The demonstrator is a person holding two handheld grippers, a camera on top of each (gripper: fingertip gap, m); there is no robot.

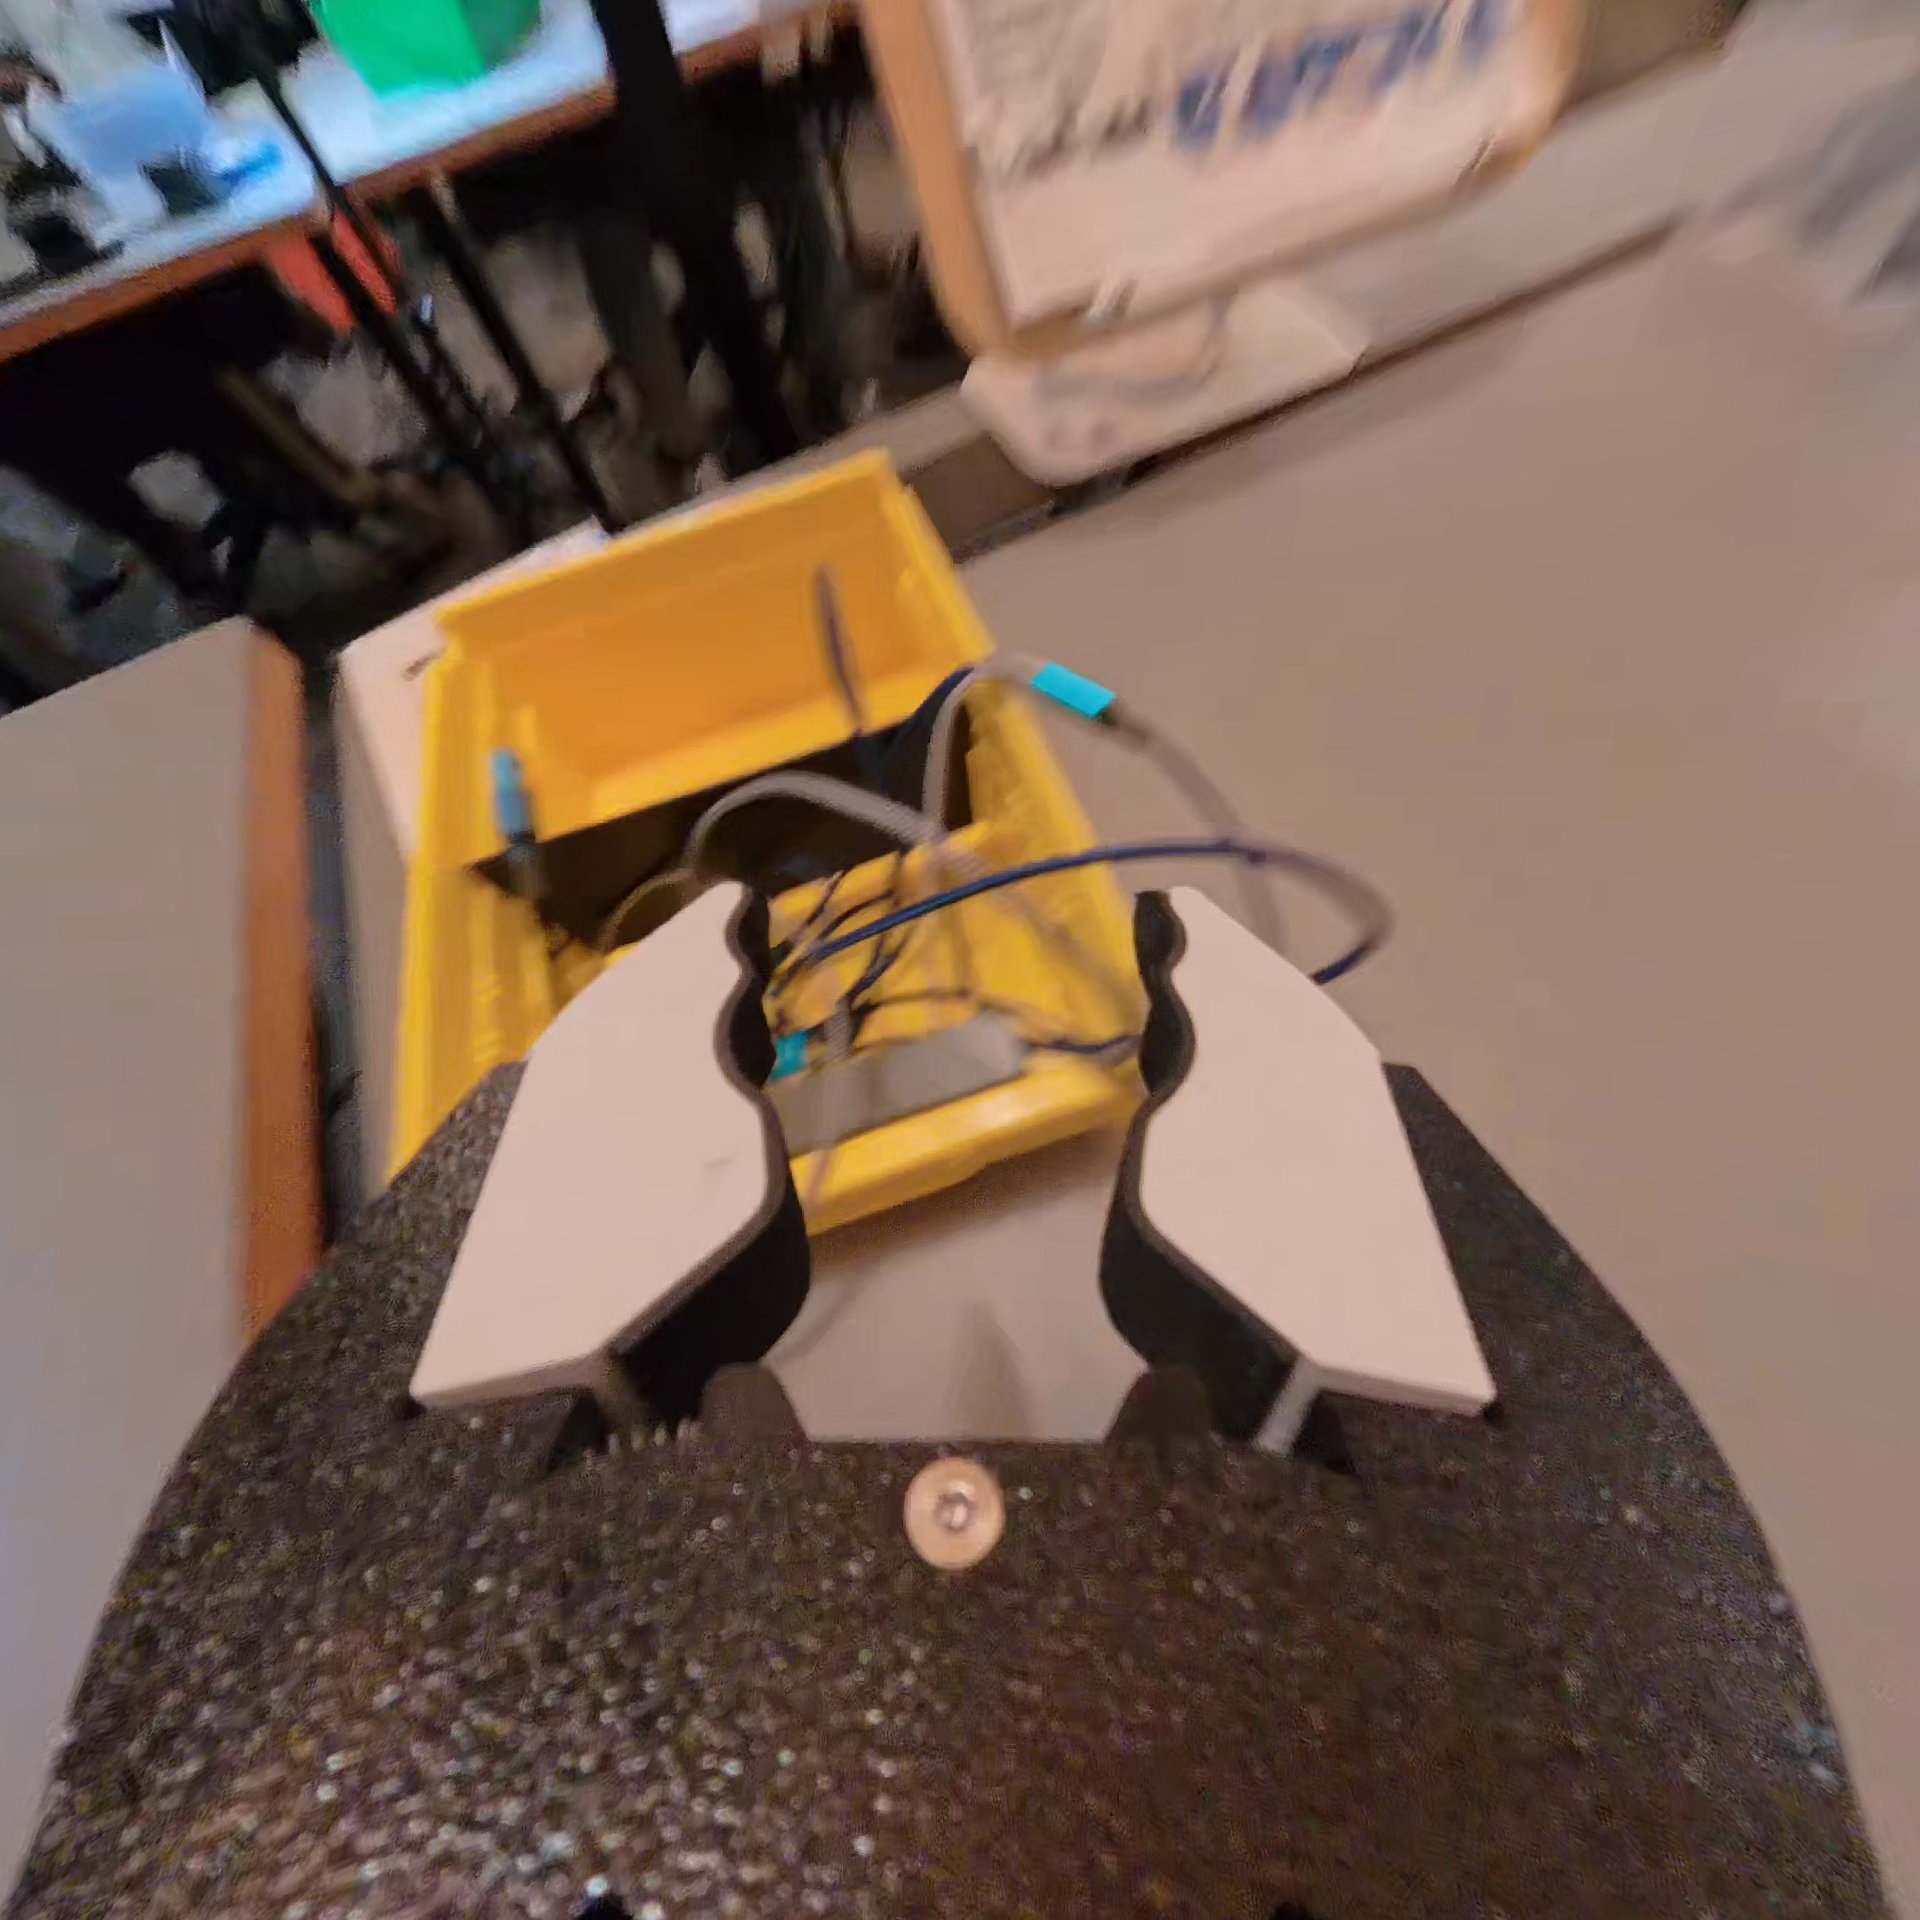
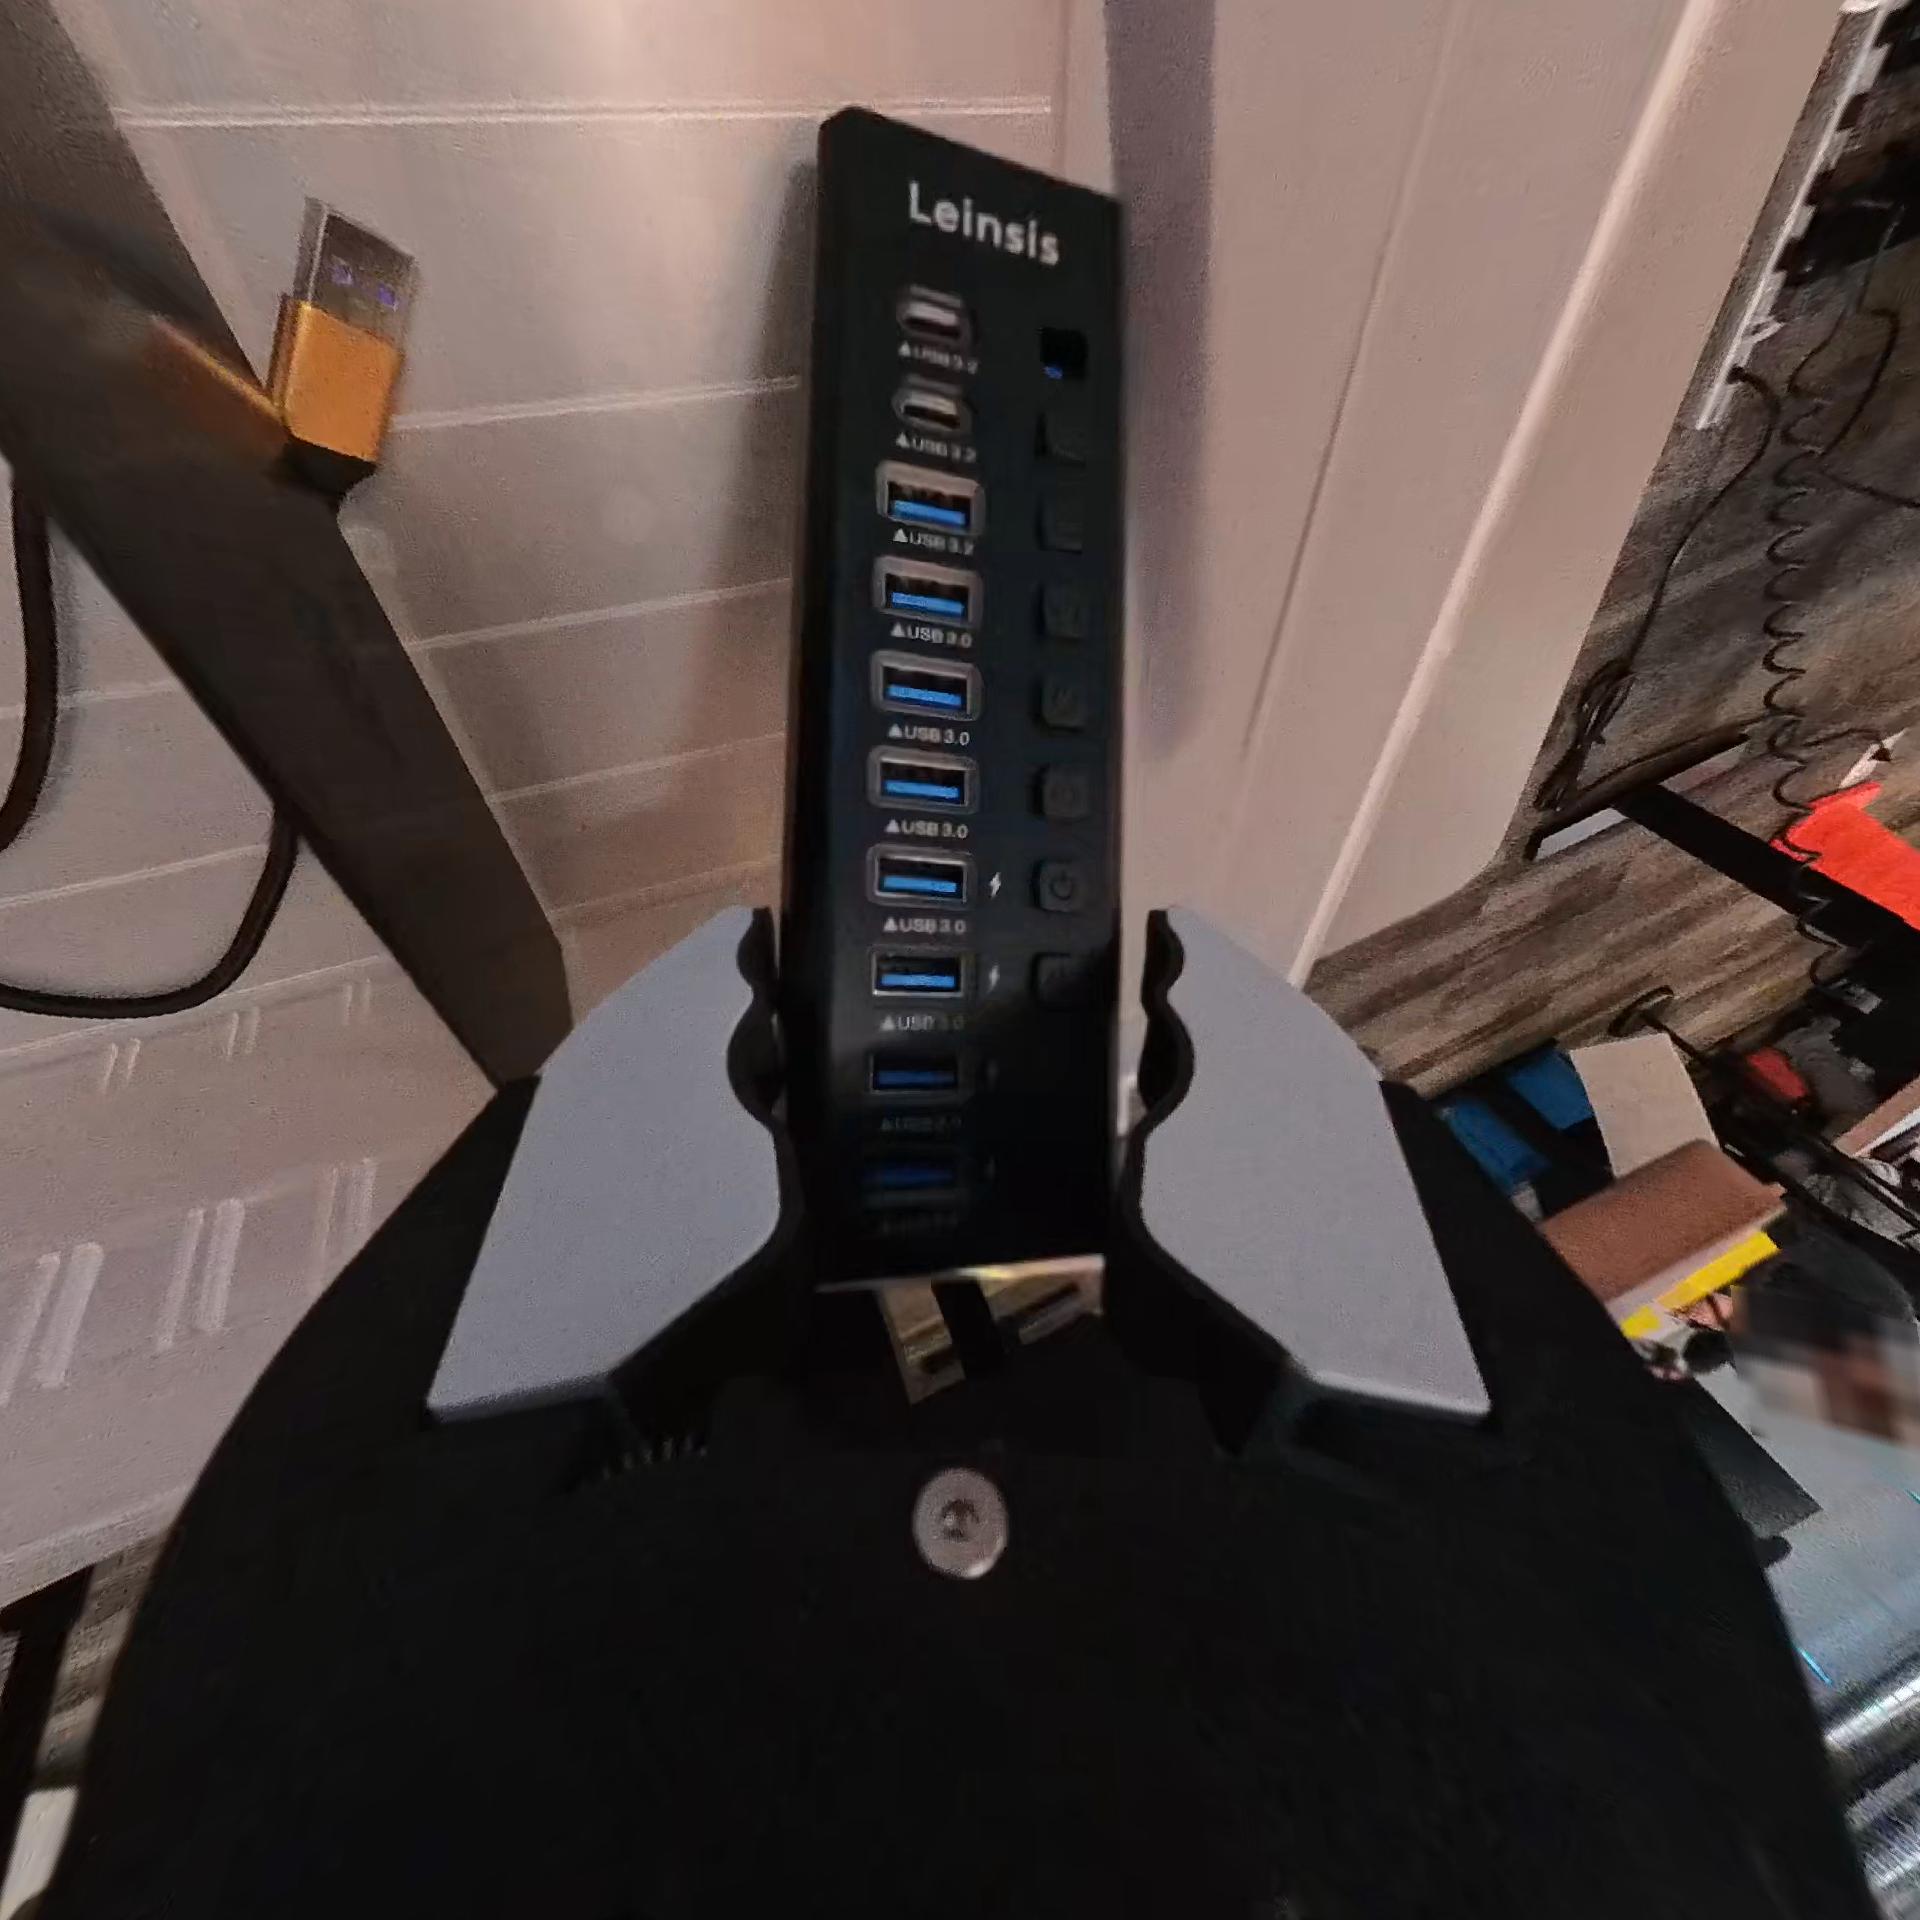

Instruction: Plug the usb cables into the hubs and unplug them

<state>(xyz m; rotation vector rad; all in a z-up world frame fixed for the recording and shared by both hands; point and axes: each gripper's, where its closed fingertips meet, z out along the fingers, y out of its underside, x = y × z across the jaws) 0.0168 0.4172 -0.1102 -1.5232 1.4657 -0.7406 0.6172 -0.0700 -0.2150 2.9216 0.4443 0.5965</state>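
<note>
Between the right tongs [image 2: 961, 1023] stands a long black hub [image 2: 951, 665], its lower end clasped by both pads, its row of blue ports facing out and every one that shows is bare. Off to the left of it a cable plug with an orange collar [image 2: 338, 358] hangs free, seated in nothing. So I'd judge the plugging has yet to start, or one round is over; I can't tell which.

The left tongs [image 1: 951, 1003] are spread wide and carry nothing, hovering over a yellow bin [image 1: 727, 831] where grey and blue cables [image 1: 1039, 883] lie tangled, one grey lead with a teal tag spilling over the rim onto the grey desk [image 1: 1507, 831]. Those cables look like the stock to be fetched.

Beyond the bin stands a pale blurred board; farther off, another cluttered worktop with a green box.
</note>
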